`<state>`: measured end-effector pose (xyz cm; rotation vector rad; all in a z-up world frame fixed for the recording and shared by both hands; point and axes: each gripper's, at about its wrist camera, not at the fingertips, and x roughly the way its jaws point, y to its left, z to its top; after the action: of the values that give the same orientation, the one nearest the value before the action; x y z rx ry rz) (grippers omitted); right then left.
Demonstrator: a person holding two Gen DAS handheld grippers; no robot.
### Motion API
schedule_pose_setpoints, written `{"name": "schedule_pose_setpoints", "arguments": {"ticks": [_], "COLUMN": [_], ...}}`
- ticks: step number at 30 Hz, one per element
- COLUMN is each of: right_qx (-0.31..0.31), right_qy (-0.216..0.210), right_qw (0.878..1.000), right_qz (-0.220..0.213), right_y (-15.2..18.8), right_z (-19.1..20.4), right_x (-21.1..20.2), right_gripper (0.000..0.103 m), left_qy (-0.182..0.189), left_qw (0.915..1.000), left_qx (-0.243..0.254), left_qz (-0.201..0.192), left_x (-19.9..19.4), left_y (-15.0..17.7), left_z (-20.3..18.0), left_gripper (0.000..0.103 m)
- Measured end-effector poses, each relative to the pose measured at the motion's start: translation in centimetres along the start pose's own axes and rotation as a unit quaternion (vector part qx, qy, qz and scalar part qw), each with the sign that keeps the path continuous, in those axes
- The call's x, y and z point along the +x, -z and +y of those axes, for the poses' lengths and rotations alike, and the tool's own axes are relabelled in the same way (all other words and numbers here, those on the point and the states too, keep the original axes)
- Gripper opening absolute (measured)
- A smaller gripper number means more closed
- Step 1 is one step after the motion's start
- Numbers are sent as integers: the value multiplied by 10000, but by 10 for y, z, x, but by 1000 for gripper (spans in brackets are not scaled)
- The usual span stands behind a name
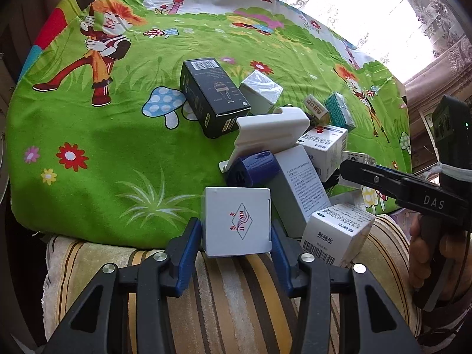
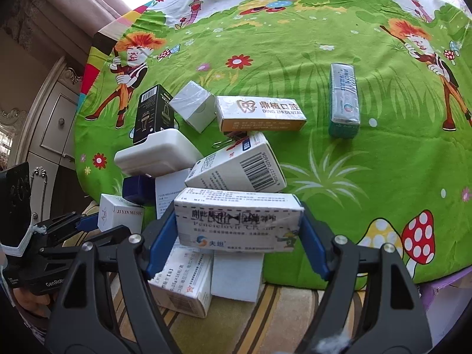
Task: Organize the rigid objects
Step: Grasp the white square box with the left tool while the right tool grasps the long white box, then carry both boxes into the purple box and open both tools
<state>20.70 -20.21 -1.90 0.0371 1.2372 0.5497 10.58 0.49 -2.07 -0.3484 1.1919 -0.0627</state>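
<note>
My left gripper [image 1: 236,233] is shut on a small white box with a diamond logo [image 1: 237,221], held over the striped towel at the near edge; the same box shows in the right wrist view [image 2: 118,214]. My right gripper [image 2: 239,230] is shut on a long white Penciclovir cream box [image 2: 239,218], above other boxes. A pile of boxes lies between them: a black box [image 1: 212,94], a white plastic case [image 1: 271,129], a blue box [image 1: 253,168], and white medicine boxes [image 1: 336,233].
A green cartoon-print cloth [image 2: 354,162] covers the table. An orange-and-white dental box [image 2: 259,113] and a teal box [image 2: 343,100] lie farther out. A binder clip [image 2: 233,141] sits by the pile. A striped towel [image 1: 236,295] hangs at the near edge.
</note>
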Motion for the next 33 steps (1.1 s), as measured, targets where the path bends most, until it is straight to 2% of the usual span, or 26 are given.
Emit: {"name": "schedule_pose_setpoints", "arguments": {"ticks": [11,20,26,33], "right_qx": [12,33,171,438], "right_qy": [153,449,648,969], "right_qw": [9967,9916,9878,9812], "right_qz": [-799,-1214,-1403,-1612], "right_y": [22,61,89,122], "right_z": [2,-6,-20,-49], "right_x": [-58,-103,-129,-159], "right_gripper": [79,79,79,79], "left_qy": [75,376,651,1038], "left_qw": [9966,9912,9884,9857], "left_qx": [-155,71,401,741], "left_qz": [-805,-1266,-1311,-1098], "left_x": [-43,-71,-76,-67], "left_y": [14,28,38,48], "left_z": [-4,-39,-73,-111], "left_gripper": [47,47,47,47]}}
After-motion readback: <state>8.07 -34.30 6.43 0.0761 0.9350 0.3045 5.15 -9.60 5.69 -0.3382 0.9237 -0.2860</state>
